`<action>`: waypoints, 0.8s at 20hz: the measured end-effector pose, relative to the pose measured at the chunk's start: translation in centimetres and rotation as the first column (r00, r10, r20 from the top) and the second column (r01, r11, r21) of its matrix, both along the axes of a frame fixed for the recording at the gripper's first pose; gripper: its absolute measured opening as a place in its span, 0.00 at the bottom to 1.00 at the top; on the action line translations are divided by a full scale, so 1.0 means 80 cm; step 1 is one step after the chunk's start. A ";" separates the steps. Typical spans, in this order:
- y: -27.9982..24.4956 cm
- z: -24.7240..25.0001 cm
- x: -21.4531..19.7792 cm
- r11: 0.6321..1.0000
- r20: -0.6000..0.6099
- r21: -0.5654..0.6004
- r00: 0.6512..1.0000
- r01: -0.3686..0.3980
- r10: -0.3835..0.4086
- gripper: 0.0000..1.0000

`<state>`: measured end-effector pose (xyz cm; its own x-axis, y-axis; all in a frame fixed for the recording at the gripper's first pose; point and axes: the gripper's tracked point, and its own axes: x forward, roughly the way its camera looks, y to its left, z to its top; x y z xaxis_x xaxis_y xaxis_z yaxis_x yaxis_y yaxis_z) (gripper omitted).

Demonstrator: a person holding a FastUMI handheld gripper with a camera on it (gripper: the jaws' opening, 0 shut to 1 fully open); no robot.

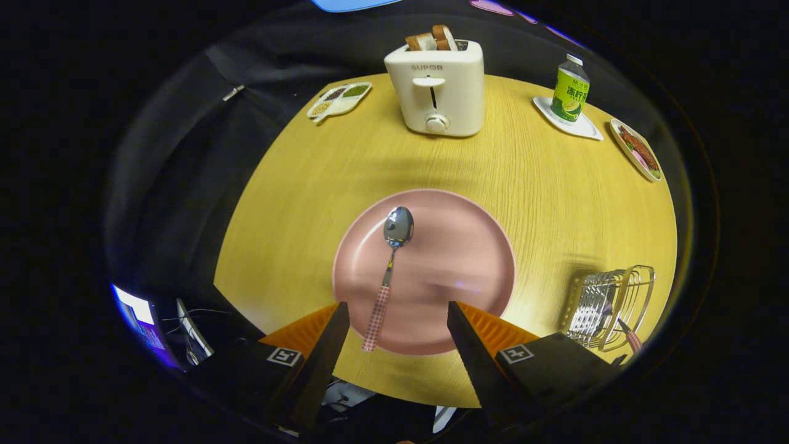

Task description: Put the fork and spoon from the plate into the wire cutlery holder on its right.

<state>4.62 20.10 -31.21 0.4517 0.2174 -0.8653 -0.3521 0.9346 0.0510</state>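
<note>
Spoon (389, 271) alone on the pink plate (468, 246), gripper (397, 314) spread wide above the plate's near edge

Fingers stand well apart and grip nothing; the spoon's checked handle ends between them, closer to the left finger, with its bowl farther out toward the plate's middle. Wire cutlery holder (610, 305) sits on the wooden table (296, 203) to the right of the plate, just beyond the right finger, and a checked handle like the spoon's pokes out of it, perhaps the fork (630, 338), though I cannot tell for sure. Beyond the plate stands a cream toaster (436, 86) with bread in its slots; left of the toaster a divided dish (339, 100), right of it a green bottle (570, 89) on a white tray (582, 126), then a dish of food (638, 150)
</note>
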 end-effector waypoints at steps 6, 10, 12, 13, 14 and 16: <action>0.012 -0.042 0.000 0.999 -0.043 -0.053 0.999 0.005 -0.007 0.89; 0.017 -0.060 -0.007 0.996 -0.087 -0.084 0.996 0.013 -0.020 0.74; 0.022 -0.068 -0.008 0.995 -0.108 -0.093 0.994 0.018 -0.028 0.57; 0.022 -0.070 -0.007 0.995 -0.109 -0.097 0.994 0.018 -0.029 0.55; 0.022 -0.072 -0.006 0.995 -0.111 -0.101 0.993 0.021 -0.032 0.44; 0.019 -0.078 -0.009 0.993 -0.129 -0.115 0.991 0.025 -0.040 0.32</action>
